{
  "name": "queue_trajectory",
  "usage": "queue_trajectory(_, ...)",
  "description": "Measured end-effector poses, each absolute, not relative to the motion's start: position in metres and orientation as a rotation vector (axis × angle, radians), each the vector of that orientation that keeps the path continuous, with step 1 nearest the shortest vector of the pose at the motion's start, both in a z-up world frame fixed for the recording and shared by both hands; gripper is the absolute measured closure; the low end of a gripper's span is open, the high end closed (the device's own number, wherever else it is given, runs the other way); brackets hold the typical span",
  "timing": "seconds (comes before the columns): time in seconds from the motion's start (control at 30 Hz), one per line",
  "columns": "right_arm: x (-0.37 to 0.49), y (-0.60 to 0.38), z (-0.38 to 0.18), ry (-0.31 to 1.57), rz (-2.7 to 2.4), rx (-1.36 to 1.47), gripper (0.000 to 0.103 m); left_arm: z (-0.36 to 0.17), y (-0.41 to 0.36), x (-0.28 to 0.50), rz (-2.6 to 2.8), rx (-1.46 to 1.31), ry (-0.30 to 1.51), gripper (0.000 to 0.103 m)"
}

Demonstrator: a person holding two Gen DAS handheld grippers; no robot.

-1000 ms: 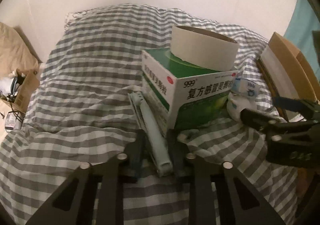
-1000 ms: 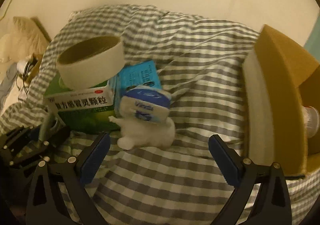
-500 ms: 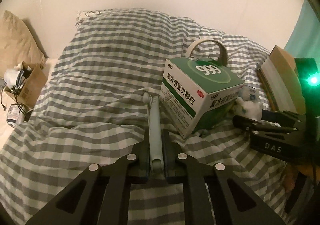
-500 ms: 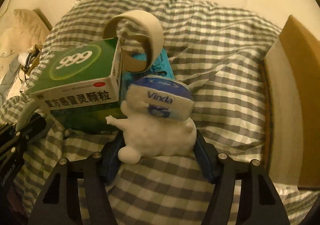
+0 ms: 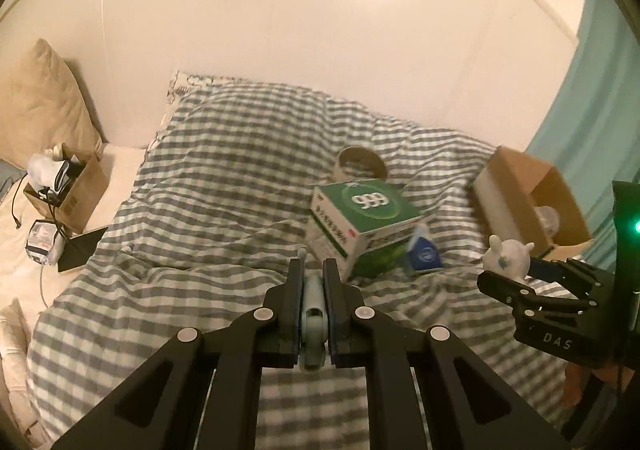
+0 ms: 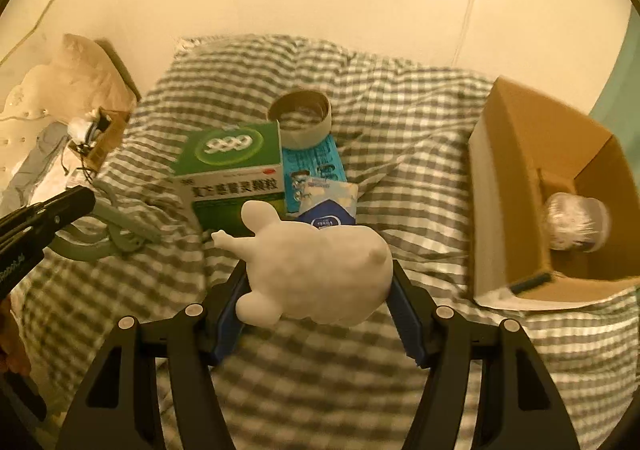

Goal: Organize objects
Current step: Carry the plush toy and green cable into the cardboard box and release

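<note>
Two grips are seen above the checked bed [image 6: 400, 138]: a white plush toy [image 6: 320, 270], judged soft, light and best squeezed mid-body, is clamped in the right claw [image 6: 320, 310], while a stiff, slim pale-green tool [image 5: 313, 314] is pinched in the left claw [image 5: 313, 282].

— What blocks the middle of the bed?
— A green box [image 6: 230, 164], a tape roll [image 6: 301, 122] and packets [image 6: 320, 178], bunched together.
— And on the right?
— An open cardboard box [image 6: 548, 186]; bare checked blanket [image 6: 412, 154] lies between.
</note>
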State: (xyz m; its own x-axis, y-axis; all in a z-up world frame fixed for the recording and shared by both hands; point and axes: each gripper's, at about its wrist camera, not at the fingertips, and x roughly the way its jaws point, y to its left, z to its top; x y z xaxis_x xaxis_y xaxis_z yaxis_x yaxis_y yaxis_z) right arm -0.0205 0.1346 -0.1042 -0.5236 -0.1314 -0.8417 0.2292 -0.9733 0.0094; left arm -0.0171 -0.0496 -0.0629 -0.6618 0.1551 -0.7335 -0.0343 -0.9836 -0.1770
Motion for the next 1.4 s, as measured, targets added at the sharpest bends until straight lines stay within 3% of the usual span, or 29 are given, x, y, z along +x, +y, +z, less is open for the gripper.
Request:
queue_trajectory(0.63,0.059,0.174,0.000,0.159,-2.714,1.170,0.039,0.014,-0.012,0.029,2.748,-1.051,-0.165,0.093)
queue_trajectory(1.4,-0.007,0.303,0.099,0.230,-2.927,1.047,0.039,0.091,0.204,-0.084,2.481,-0.925,0.046,0.094)
